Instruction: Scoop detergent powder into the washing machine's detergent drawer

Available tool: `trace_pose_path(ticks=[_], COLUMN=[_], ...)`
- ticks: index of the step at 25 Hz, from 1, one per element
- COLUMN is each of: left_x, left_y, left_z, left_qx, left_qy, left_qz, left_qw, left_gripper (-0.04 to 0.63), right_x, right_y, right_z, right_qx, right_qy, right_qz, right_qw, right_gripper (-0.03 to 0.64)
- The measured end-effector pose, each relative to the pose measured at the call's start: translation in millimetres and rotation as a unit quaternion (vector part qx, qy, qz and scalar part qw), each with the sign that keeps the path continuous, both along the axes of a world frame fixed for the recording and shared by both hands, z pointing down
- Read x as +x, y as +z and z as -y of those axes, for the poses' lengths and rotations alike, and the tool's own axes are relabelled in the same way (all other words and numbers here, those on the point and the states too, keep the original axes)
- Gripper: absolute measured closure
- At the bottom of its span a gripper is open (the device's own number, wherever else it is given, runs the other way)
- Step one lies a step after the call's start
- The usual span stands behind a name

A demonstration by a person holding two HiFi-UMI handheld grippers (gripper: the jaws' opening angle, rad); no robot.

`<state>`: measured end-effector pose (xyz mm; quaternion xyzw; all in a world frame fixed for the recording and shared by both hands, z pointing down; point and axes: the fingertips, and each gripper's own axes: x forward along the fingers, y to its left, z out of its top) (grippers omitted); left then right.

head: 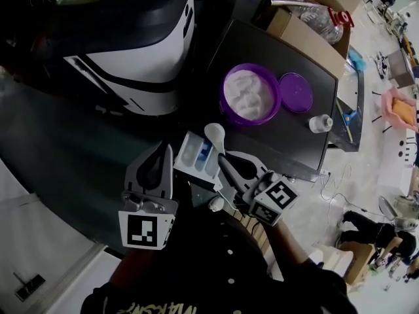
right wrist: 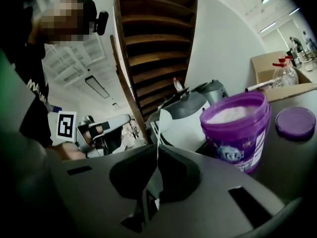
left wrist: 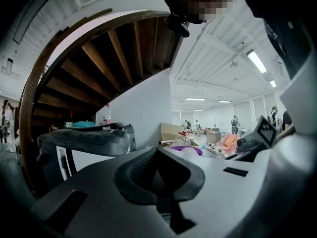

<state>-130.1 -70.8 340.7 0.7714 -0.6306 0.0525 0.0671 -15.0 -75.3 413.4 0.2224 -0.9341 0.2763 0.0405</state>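
Right gripper (head: 227, 164) clamps the white scoop (head: 215, 135), handle axis aimed at the purple powder tub (head: 249, 97), bowl over the tub-side edge of the detergent drawer (head: 194, 154); left gripper (head: 159, 161) closed, empty.

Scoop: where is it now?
Head view, centre: the white scoop is clamped in the right tool, its bowl between the open detergent drawer and the purple powder tub.

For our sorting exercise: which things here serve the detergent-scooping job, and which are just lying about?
Job: white scoop in right claw, purple powder tub, tub lid, detergent drawer, washing machine.
Lying about: small white bottle, cardboard box, spray bottle.
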Motion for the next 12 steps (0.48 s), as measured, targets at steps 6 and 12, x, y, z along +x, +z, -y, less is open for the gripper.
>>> trace_pose_path(ticks=[6,12], left_x=[6,11], left_y=[-32,-62], left_z=[7,12], left_qx=[0.039,0.076], left_qy=[0.009,0.023], left_qz=[0.013,0.048], left_qw=[0.9991,0.9957], left_gripper=[0.588,0.588], right_x=[48,111], right_y=[-93,-152], right_z=[38,55], right_qx=[0.104,0.186], right_qy=[0.107,0.199], right_qz=[0.046,0.038], right_qw=[0.988,0.961], right_gripper=[0.584,0.584])
